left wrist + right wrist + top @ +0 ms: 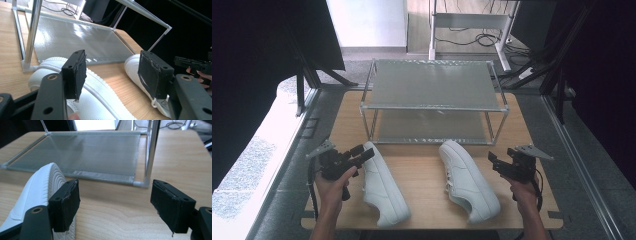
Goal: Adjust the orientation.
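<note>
Nothing looks begun: the left gripper point(362, 155) and right gripper point(495, 161) hover with jaws spread and empty beside the two white shoes point(383, 184) lying on the table point(427, 175), while the rack point(434, 102) beyond stands bare.

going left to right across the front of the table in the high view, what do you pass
left gripper → left shoe → right shoe → right gripper. The two-tier rack stands farther back, behind both shoes.
</note>
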`<state>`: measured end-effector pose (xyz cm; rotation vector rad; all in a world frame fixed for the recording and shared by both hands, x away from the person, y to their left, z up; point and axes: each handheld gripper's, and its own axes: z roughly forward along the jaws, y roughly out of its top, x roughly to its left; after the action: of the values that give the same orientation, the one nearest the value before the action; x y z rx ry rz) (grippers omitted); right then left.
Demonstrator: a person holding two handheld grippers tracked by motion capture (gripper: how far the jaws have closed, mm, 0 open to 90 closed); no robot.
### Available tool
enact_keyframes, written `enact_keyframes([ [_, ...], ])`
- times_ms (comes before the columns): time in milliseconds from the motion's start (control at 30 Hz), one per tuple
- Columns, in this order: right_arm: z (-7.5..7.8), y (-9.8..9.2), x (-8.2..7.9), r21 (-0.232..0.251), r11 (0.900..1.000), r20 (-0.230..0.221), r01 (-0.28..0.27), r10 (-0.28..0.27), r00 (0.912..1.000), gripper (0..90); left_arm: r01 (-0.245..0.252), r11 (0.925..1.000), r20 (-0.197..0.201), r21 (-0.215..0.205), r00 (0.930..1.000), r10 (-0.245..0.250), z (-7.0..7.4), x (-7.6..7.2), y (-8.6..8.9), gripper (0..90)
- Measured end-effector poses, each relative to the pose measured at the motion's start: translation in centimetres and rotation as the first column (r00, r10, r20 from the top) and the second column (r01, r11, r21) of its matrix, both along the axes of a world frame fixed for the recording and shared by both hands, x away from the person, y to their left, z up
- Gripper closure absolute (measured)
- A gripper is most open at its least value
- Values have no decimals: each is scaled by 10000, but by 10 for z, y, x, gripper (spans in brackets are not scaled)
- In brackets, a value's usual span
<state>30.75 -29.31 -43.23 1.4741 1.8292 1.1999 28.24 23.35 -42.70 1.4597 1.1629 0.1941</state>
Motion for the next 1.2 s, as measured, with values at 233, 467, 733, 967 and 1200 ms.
enact_keyframes([
  [233, -3, -10, -2, 307, 9992, -73, -270, 273, 9996, 248, 60, 10000, -8, 80, 10000, -60, -1, 0, -2, 394],
  [467, 5, -8, -4, 138, 9965, 432, -823, 816, 9957, 275, 290, 9995, 45, 106, 9996, -291, 0, -1, -8, 392],
  [733, 3, -9, -3, 291, 9959, 303, -854, 845, 9960, 309, 252, 9993, 122, 277, 9996, -255, 4, -4, -10, 514],
  [967, -1, -12, -2, 461, 9958, 92, -796, 793, 9968, 325, 161, 9994, 209, 310, 9996, -167, 6, -8, -11, 791],
  [1200, -6, -10, -3, 634, 9941, -119, -876, 885, 9960, 340, 302, 9975, 55, 639, 9995, -306, 11, -14, -11, 885],
])
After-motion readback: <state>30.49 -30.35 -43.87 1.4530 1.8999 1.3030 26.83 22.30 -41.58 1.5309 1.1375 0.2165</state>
